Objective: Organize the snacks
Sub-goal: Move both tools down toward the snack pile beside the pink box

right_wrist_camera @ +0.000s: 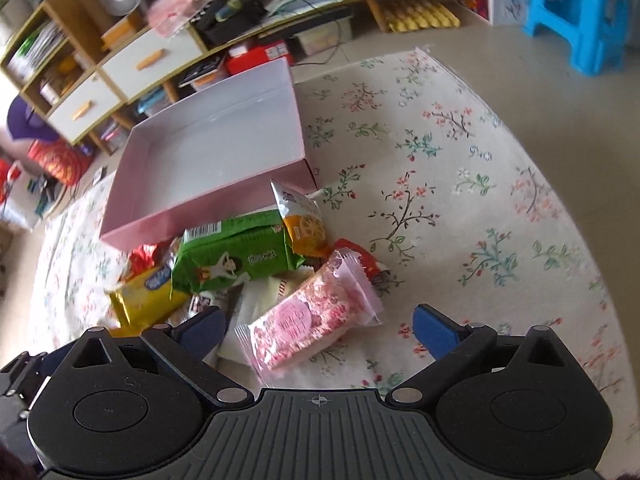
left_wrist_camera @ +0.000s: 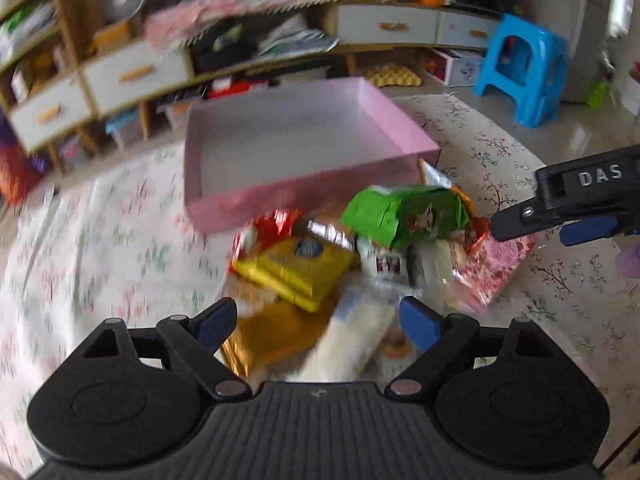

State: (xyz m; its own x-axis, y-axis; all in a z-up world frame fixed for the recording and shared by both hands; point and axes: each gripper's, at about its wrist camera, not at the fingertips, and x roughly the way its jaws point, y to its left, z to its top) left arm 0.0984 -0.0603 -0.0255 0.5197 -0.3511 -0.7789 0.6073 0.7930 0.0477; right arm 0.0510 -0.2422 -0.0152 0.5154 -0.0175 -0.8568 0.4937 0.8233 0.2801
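Both grippers hang over the snack pile on the floral cloth (right_wrist_camera: pixel 460 168), and the left gripper (left_wrist_camera: pixel 318 320) has its blue jaws spread wide with nothing pinched, wrappers blurred beneath it. The right gripper (right_wrist_camera: pixel 318 326) is spread too, the pink speckled packet (right_wrist_camera: pixel 312 316) lying loose between its pads, untouched as far as I can see. The green packet (right_wrist_camera: pixel 236 254) tops the heap with the yellow packet (right_wrist_camera: pixel 148 294) at its eight o'clock, and the empty pink box (right_wrist_camera: pixel 208 152) sits just beyond at eleven o'clock.
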